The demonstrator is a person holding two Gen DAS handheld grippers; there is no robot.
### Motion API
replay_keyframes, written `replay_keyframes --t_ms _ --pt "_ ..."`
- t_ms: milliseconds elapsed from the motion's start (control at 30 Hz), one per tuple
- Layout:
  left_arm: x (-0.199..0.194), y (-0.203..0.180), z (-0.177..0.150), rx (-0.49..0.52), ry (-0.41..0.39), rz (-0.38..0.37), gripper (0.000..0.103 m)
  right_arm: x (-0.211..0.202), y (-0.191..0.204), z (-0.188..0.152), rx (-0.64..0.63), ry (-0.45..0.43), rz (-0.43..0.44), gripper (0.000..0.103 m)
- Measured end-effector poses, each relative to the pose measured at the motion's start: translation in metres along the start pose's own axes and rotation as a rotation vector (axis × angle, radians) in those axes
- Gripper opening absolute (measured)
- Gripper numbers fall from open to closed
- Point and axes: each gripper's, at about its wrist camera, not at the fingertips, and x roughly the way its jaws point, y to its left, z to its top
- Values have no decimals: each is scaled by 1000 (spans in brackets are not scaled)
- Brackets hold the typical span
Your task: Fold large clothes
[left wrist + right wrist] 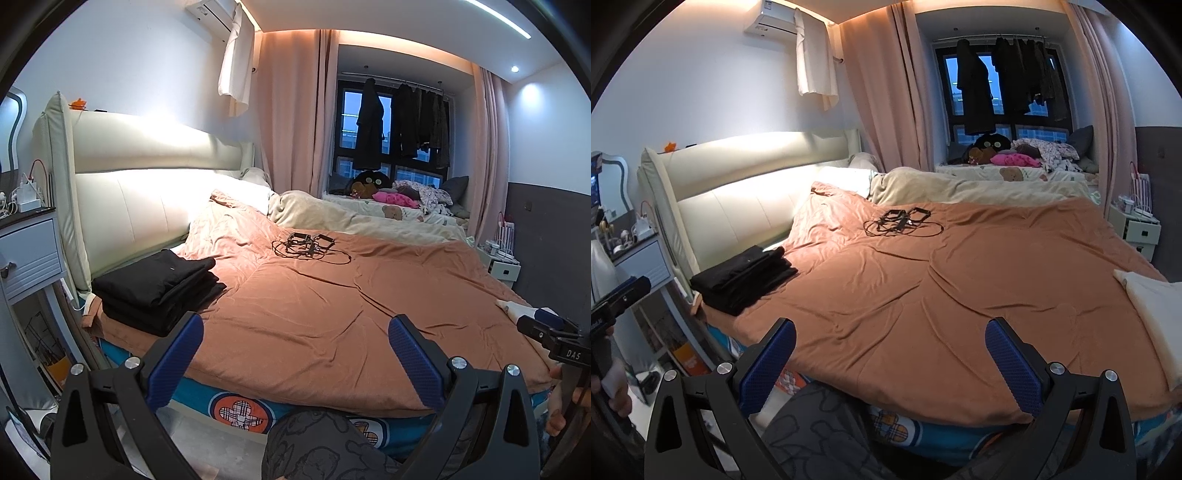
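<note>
1. Bedroom light is falling across a wide bed covered by an orange-brown quilt (332,314), with a cream padded headboard (147,177) along the left of the frame and a dark window hung with clothes (402,125) at the upper right.

2. A tangle of black cables and small devices (306,247) is lying near the middle of the quilt, well apart from both grippers.

3. A stack of folded black clothes (159,288) is sitting at the left edge of the bed, just beside the headboard; judging from its neat layers, that part of the job is already done.

4. A pale cream garment (1152,314) is lying at the right edge of the right wrist view, on the quilt's corner; it is probably the next piece to fold, though most of it is running out of frame.

5. The left gripper (295,350) is hovering above the near edge of the bed with its blue pads spread wide, holding nothing.

6. The right gripper (890,354) is likewise released, pads apart, empty, and pointing across the quilt toward the far pillows.

7. The cream garment is lying to the right of both grippers, its long axis seeming to run from near edge toward the far side, and the right gripper is the nearer one.

8. Both grippers are being held level, side by side, over a patterned trouser knee (317,443) at the bottom of the frame.
</note>
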Motion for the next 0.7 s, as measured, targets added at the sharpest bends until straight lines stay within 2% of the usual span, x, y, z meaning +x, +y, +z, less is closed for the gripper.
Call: replay_keyframes --t_ms 333,500,700 --pt "-20 0 6 -5 -52 -18 102 -5 -3 0 8 -5 -4 103" --pt "-22 -3 5 27 -52 -9 102 -5 -3 -1 13 -6 -8 103" --pt "-20 -2 3 17 -44 -5 102 -8 -7 0 23 -12 -17 103"
